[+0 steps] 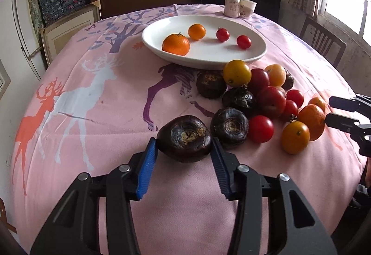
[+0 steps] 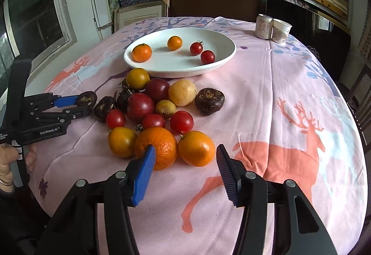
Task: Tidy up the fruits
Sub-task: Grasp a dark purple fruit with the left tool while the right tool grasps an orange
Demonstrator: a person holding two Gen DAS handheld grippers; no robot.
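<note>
Left wrist view: your left gripper (image 1: pixel 184 148) clamps a wrinkled dark chestnut (image 1: pixel 184 138) on the soft pink cloth (image 1: pixel 104 104). Your right gripper (image 2: pixel 185 157) gapes around a dimpled orange (image 2: pixel 196 148), pads apart from it. Glossy plate (image 1: pixel 255 55) beyond; pile half-hidden.

Between our left fingers (image 1: pixel 148 162) lies a water chestnut (image 1: pixel 184 138); the fruit pile (image 1: pixel 262 97) sits right of them, the plate (image 1: pixel 204 59) beyond.
</note>
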